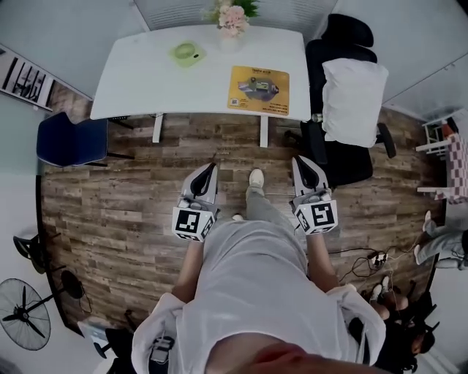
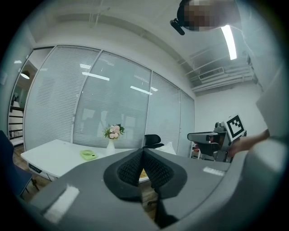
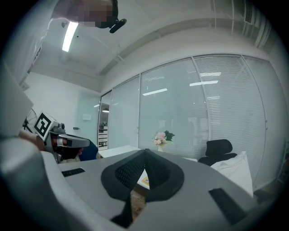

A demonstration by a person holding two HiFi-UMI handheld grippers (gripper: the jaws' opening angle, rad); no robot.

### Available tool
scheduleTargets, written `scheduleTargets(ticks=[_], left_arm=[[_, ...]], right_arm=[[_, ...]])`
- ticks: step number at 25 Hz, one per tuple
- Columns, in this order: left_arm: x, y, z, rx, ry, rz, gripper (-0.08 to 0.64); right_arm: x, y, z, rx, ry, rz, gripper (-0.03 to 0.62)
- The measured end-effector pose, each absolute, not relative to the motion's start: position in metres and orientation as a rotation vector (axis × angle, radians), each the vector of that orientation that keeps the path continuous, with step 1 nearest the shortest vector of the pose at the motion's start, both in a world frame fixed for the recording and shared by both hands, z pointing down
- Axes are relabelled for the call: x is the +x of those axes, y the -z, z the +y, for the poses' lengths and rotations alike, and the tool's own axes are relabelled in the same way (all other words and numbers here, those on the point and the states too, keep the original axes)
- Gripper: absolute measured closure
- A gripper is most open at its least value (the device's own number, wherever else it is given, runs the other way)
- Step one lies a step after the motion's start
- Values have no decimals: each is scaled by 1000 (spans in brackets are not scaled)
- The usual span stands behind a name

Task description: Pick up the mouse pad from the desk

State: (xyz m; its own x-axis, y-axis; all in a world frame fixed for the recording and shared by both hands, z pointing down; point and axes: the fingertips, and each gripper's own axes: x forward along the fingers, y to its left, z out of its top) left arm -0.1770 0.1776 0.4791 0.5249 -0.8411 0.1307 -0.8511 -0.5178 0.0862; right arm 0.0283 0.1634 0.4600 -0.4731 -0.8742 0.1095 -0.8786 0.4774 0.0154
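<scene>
The yellow mouse pad lies flat on the right part of the white desk at the far side of the room. Both grippers hang over the wood floor, well short of the desk, and point towards it. My left gripper is shut with nothing in it, its tips meeting. My right gripper is also shut and holds nothing. A sliver of the mouse pad shows between the left jaws, and the mouse pad shows likewise in the right gripper view.
A green object and a vase of pink flowers stand on the desk. A black office chair with a white pillow is at the desk's right, a blue chair at its left. Cables and a power strip lie on the floor at right, a fan at bottom left.
</scene>
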Motion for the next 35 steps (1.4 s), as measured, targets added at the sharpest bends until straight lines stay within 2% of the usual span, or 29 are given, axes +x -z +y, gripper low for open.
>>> scheduleTargets(ticks=[8,17,35], left_arm=[[-147,-466,58,2619,-168,-1506,569],[-115,-457,-36,2660,-171,-1550,569],[-121,-468,-183,2693,-122,-1552,568]], right_arm=[[48,-456,43,1495,-74,-2673,594],[69,-428,-29,1553,-34,-2726,595],[63,-422,-152,1596,4,-2656,595]])
